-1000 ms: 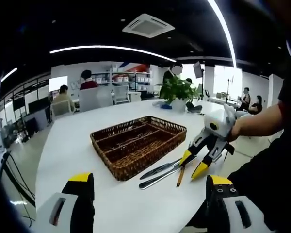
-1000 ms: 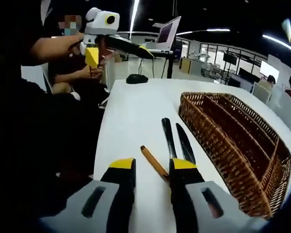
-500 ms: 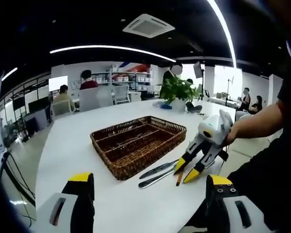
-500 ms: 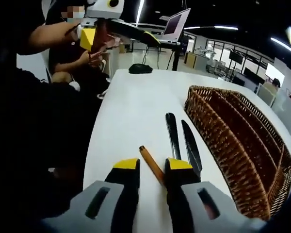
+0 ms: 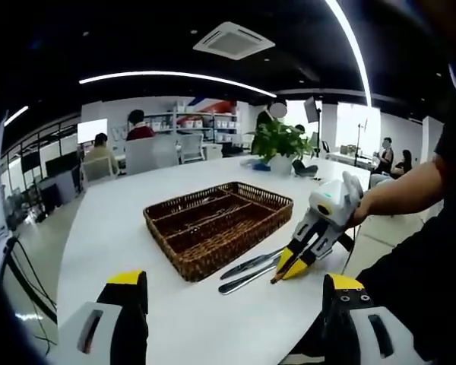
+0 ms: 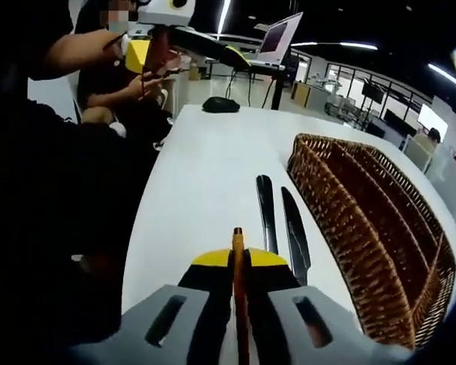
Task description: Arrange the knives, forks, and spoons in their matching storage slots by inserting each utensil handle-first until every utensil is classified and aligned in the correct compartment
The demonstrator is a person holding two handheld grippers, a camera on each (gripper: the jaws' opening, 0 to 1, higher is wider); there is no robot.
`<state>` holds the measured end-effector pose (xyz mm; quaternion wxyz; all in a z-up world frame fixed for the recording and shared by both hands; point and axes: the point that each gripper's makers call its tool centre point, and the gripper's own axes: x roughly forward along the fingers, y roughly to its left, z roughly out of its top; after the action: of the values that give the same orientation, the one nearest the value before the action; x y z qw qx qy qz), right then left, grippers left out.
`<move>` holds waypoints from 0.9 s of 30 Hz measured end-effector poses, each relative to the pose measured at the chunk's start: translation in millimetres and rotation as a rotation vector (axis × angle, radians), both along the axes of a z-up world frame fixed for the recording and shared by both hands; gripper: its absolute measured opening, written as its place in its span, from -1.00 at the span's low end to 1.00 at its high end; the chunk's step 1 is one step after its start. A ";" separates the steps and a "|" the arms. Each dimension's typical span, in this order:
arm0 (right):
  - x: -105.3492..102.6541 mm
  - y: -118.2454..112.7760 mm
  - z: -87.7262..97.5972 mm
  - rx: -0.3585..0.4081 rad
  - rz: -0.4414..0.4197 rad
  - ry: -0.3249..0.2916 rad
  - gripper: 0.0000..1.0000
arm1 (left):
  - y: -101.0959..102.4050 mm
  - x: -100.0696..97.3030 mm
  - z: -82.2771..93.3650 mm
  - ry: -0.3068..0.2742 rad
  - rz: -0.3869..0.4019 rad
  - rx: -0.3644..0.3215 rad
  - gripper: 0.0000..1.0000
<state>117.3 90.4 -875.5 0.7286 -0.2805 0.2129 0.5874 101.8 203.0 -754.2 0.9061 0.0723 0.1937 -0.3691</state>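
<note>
A brown wicker basket (image 5: 213, 261) (image 6: 342, 220) with long slots sits on the white table. Beside it lie two metal utensils (image 5: 251, 264) with flat dark blades (image 6: 264, 213), side by side. My right gripper (image 6: 237, 260) (image 5: 290, 266) is low at the table, shut on a wooden-handled utensil (image 6: 236, 239) whose brown end (image 5: 276, 279) pokes out past the yellow tips. My left gripper (image 5: 234, 280) hangs open over the table's near edge, well short of the basket. It is also at the top of the right gripper view as the left gripper (image 6: 184, 55), held up in a hand.
A potted plant (image 5: 277, 144) stands at the table's far side. A laptop (image 6: 277, 38) and a dark mouse (image 6: 220, 105) are at one end of the table. People sit at desks behind. The table edge runs close by the utensils.
My right gripper, open on either side of the wooden handle before, has closed on it. The left gripper has stayed where it was.
</note>
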 end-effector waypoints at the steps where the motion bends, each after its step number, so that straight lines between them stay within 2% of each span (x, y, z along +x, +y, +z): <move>1: -0.3 -0.2 1.0 0.002 0.000 -0.001 -0.92 | 0.0 0.0 -0.1 0.000 0.000 0.000 1.00; 8: 3.8 -6.7 15.4 0.032 -0.027 -0.021 -0.93 | -0.9 -1.0 -0.8 0.004 -0.005 0.004 1.00; 13: 14.7 -24.5 26.6 0.029 -0.070 -0.058 -0.93 | -2.2 -0.2 1.4 -0.002 -0.009 0.009 1.00; 18: 26.8 -39.9 46.3 0.049 -0.120 -0.102 -0.93 | -2.9 0.2 2.3 -0.005 -0.013 0.013 1.00; 19: 35.3 -47.9 54.8 0.058 -0.156 -0.129 -0.93 | -3.0 0.3 2.3 -0.005 -0.014 0.014 1.00; 27: 68.8 -86.7 93.3 0.161 -0.345 -0.182 -0.93 | -4.8 1.1 5.1 -0.010 -0.021 0.020 1.00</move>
<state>186.2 3.6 -782.2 0.8547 -0.2327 0.1434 0.4413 102.8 198.2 -749.1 0.9024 0.0853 0.1922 -0.3761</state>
